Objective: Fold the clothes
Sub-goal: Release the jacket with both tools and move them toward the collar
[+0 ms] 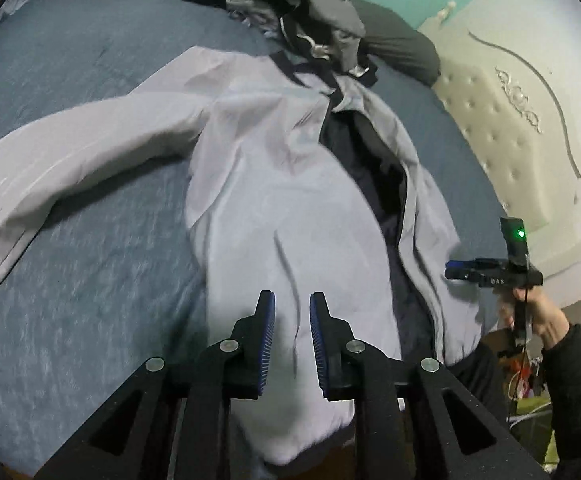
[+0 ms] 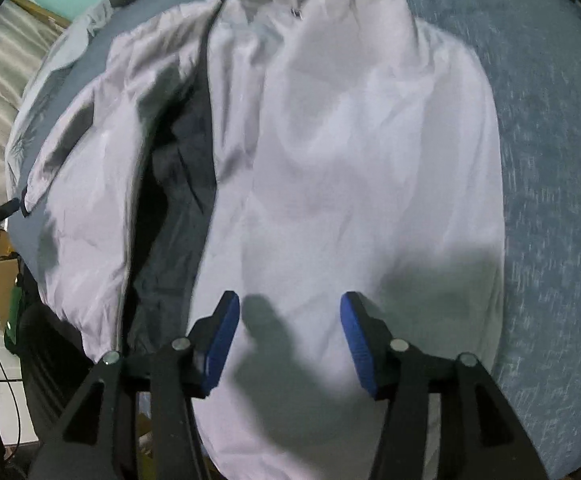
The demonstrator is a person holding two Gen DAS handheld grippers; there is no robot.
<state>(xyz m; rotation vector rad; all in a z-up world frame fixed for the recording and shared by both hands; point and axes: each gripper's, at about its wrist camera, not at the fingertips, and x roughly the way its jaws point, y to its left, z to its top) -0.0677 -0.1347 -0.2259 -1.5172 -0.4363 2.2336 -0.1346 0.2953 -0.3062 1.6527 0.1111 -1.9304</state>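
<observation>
A pale lilac jacket point(image 1: 274, 184) lies front up on the blue-grey bed point(image 1: 90, 280), unzipped so that its dark navy lining point(image 1: 366, 168) shows. One sleeve point(image 1: 50, 176) stretches out to the left. My left gripper point(image 1: 292, 300) hovers over the jacket's lower front panel, its blue pads a narrow gap apart with nothing held. In the right wrist view the same jacket point(image 2: 350, 140) fills the frame, and my right gripper point(image 2: 288, 308) stands wide open above its hem, casting a shadow. A hand holds that right gripper point(image 1: 456, 273) beside the jacket's far edge.
A heap of dark clothes point(image 1: 298, 12) and grey pillows point(image 1: 402, 52) lie beyond the collar. A cream tufted headboard point(image 1: 490, 120) rises on the right. The bed's edge runs just under both grippers, with a cardboard box point(image 2: 0, 280) and cables on the floor.
</observation>
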